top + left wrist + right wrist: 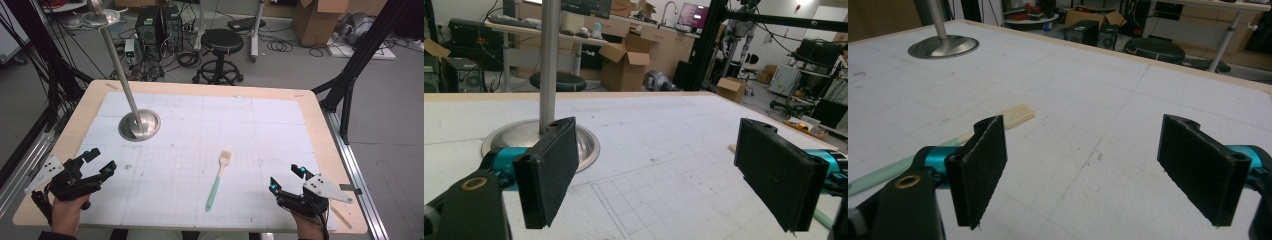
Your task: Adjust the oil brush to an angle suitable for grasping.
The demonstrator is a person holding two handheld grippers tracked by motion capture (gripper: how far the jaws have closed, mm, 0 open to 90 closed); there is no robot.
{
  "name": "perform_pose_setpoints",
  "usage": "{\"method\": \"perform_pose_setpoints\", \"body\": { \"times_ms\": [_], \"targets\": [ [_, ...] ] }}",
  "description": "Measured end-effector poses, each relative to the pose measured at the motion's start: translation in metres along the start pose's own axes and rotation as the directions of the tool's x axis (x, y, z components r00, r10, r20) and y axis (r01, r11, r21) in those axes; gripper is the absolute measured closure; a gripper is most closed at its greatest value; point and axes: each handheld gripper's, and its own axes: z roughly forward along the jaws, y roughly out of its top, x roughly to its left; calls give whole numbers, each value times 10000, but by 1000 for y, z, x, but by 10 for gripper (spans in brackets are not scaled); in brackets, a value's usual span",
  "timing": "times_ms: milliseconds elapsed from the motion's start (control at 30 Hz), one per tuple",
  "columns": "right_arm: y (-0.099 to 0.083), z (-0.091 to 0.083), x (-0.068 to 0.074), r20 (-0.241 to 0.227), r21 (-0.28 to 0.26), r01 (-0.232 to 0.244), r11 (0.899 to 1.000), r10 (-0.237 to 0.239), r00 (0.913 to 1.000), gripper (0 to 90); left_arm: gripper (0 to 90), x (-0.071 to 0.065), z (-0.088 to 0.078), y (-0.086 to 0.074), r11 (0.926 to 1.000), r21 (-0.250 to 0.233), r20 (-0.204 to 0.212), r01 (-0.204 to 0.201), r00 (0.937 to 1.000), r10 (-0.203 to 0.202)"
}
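White gridded table (280,125), brush (218,181) between left gripper (99,161) and right gripper (285,179), fingers spread, empty.

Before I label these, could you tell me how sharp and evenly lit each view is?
High view: even light, slightly soft, brush clear. Left gripper view: near jaws blurred, sheen on the metal stand base. Right gripper view: jaws soft, brush bristles washed pale, background dim.

The brush (923,152) handle runs behind the left jaw.
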Motion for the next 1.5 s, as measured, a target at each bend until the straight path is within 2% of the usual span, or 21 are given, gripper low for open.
{"method": "perform_pose_setpoints", "body": {
  "times_ms": [167,333,567,667,700,733,833,867,900,933,967,1033,1067,1167,1200,1233,1267,1300,1367,1400,1500],
  "targets": [
    [-1,-1,-1,75,142,183,9997,-185,9998,190,183,2,3,-1,10000,75,-30,38,10000,-38],
    [1,2,3,-157,258,421,9988,-417,9990,213,183,1,0,-1,9999,38,-22,126,9999,-126],
    [9,2,12,-962,72,686,9976,-676,9931,278,182,0,-2,0,9997,53,74,224,9997,-224],
    [10,6,21,-1572,173,1070,9941,-1030,9822,413,182,2,-1,-1,9993,203,32,304,9995,-305],
    [10,6,21,-1572,173,1070,9941,-1030,9822,413,182,2,-1,-1,9993,203,32,304,9995,-305],
    [12,9,26,-1892,142,1337,9909,-1287,9735,472,182,2,1,-1,9991,267,63,323,9995,-325],
    [14,12,30,-2276,135,1507,9885,-1438,9631,558,182,2,3,-1,9991,292,103,303,9995,-306],
    [16,15,35,-2669,35,1661,9861,-1591,9505,686,182,1,3,-2,9991,327,124,268,9996,-272],
    [16,15,35,-2669,35,1661,9861,-1591,9505,686,182,1,4,-2,9991,335,140,261,9995,-266],
    [17,16,37,-2776,22,1731,9849,-1657,9463,712,182,1,4,-2,9990,360,158,256,9995,-262],
    [20,19,43,-3036,-5,1850,9827,-1764,9363,787,182,1,4,-2,9990,337,163,284,9994,-290],
    [21,21,47,-3081,-54,1994,9799,-1913,9319,811,182,1,3,-2,9990,320,154,302,9994,-307],
    [25,25,54,-3106,-89,2238,9746,-2155,9258,876,182,1,3,-1,9991,291,178,324,9993,-329],
    [28,31,62,-3280,-52,2314,9729,-2202,9187,887,182,1,3,-1,9991,278,200,314,9993,-319],
    [27,39,70,-3592,199,2660,9638,-2414,9015,888,182,1,3,-1,9991,288,216,309,9993,-315],
    [25,44,74,-3729,432,2863,9572,-2504,8934,888,182,1,3,-1,9991,288,216,309,9993,-315],
    [25,44,74,-3729,432,2863,9572,-2504,8934,888,182,1,3,-1,9991,288,208,309,9993,-315],
    [23,48,76,-3817,646,3224,9444,-2751,8824,888,182,2,3,-1,9991,308,212,305,9993,-311],
    [17,54,78,-3863,1147,3725,9209,-3041,8708,888,182,2,3,-1,9990,279,224,342,9991,-349],
    [11,58,77,-3897,1561,4105,8984,-3259,8614,888,182,2,3,-2,9990,307,244,340,9991,-347],
    [8,61,75,-4066,1737,4041,8981,-3084,8600,888,182,2,4,-2,9989,329,263,339,9990,-348]
  ]
}}
